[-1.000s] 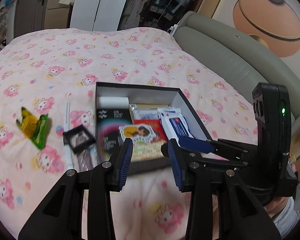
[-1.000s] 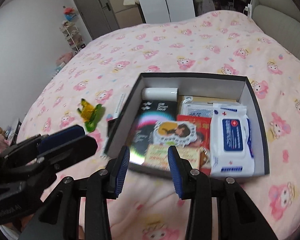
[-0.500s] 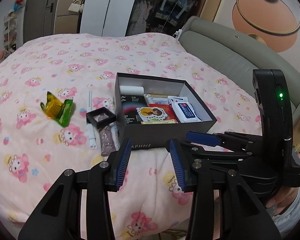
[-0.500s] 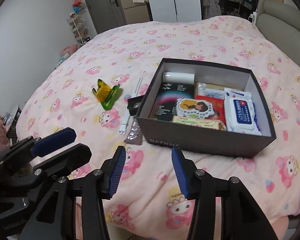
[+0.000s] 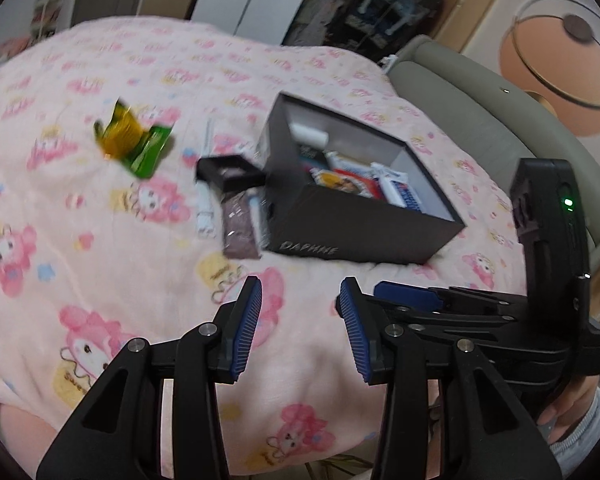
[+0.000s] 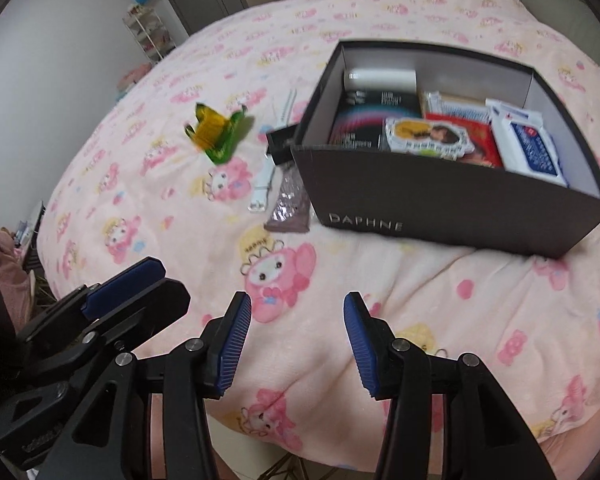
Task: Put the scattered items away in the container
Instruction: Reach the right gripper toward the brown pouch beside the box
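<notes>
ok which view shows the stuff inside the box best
The right wrist view. It looks down into the box, so the wipes pack, red packet and white tube show clearly. The left wrist view sees the box from lower and to the side, blurred, its near wall hiding most of the contents.

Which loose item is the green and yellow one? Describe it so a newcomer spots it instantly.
Start at the dark box on the pink bedspread. Several loose items lie on the bedspread to the box's left, most of them right beside it. The wrapper lies farther left, apart from them, crumpled, and it is the only green and yellow thing; the others are white, black or brown.
</notes>
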Tool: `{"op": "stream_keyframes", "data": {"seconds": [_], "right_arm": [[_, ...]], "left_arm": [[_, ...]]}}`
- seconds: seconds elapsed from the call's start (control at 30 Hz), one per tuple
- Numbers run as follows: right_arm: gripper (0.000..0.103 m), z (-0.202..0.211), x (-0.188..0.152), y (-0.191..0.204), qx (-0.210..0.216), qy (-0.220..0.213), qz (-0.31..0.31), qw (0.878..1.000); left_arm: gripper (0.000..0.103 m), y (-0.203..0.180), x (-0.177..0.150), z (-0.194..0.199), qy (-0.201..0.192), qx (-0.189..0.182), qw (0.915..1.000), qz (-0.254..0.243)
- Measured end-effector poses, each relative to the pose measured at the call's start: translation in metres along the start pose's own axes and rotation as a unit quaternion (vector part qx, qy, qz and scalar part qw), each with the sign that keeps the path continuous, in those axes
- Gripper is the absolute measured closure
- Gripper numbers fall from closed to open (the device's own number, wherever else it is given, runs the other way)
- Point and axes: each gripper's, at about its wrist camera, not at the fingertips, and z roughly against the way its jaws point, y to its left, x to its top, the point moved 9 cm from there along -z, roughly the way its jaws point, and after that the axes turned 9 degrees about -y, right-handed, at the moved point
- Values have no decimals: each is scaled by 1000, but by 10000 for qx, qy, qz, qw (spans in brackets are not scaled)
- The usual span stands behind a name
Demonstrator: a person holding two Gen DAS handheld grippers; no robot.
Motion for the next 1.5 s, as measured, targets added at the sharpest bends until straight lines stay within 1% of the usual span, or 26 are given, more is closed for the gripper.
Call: {"op": "stream_keyframes", "data": {"seconds": [0.1, 0.2, 0.3, 0.4, 0.53, 0.6, 0.67, 0.73, 0.77, 0.83, 0.9, 0.97, 1.03, 1.13, 1.17, 1.23, 1.37, 1.43, 1.47, 1.5], "right_arm": [[59, -13, 0, 2, 7, 45, 48, 10000], [59, -23, 9, 7, 134, -56, 39, 9999], [59, -40, 21, 9, 37, -85, 91, 9999], [60, -61, 30, 12, 60, -49, 39, 10000], [61, -89, 38, 15, 107, 18, 18, 9999], [62, -99, 38, 15, 113, 44, 45, 9999], [62, -115, 35, 12, 37, 107, 97, 9999], [63, -127, 32, 12, 62, 215, 143, 9996], [63, -132, 31, 11, 54, 258, 178, 9995], [64, -140, 30, 12, 90, 294, 217, 9993], [65, -145, 29, 13, 134, 306, 243, 9991], [65, -149, 29, 13, 194, 279, 196, 9992], [65, -151, 30, 12, 168, 174, 222, 9995], [65, -153, 27, 14, 143, 111, 345, 9992], [66, -152, 26, 15, 140, 98, 397, 9991], [70, -151, 25, 15, 196, 105, 392, 9990], [73, -146, 23, 16, 206, 142, 484, 9985], [73, -137, 24, 19, 201, 118, 595, 9980], [73, -133, 24, 21, 205, 99, 628, 9978], [78, -128, 24, 23, 277, 95, 643, 9975]], "left_arm": [[62, 16, 0, -10, -1, 22, 9999, 137], [62, 36, 8, -25, 14, 27, 9994, 336], [63, 58, 19, -44, 58, 191, 9986, 490], [63, 75, 30, -63, 96, 291, 9975, 637], [63, 86, 37, -87, 174, 221, 9963, 807], [63, 90, 34, -99, 255, 195, 9954, 903], [64, 94, 26, -108, 340, 91, 9938, 1058], [66, 97, 16, -116, 412, -216, 9898, 1346], [70, 102, 8, -121, 517, -273, 9864, 1537], [74, 106, 2, -127, 617, -339, 9830, 1695], [75, 105, 3, -128, 600, -425, 9829, 1686], [74, 100, 3, -130, 578, -635, 9811, 1731], [73, 98, -1, -136, 729, -918, 9735, 1961], [72, 102, -7, -144, 852, -865, 9707, 2074], [72, 102, -7, -146, 857, -848, 9710, 2063], [72, 98, -7, -146, 835, -823, 9735, 1966], [72, 91, -7, -139, 835, -783, 9766, 1821], [73, 85, -5, -131, 773, -852, 9770, 1793], [74, 80, -5, -125, 771, -990, 9751, 1830], [74, 76, -6, -120, 770, -1044, 9742, 1845]]}}
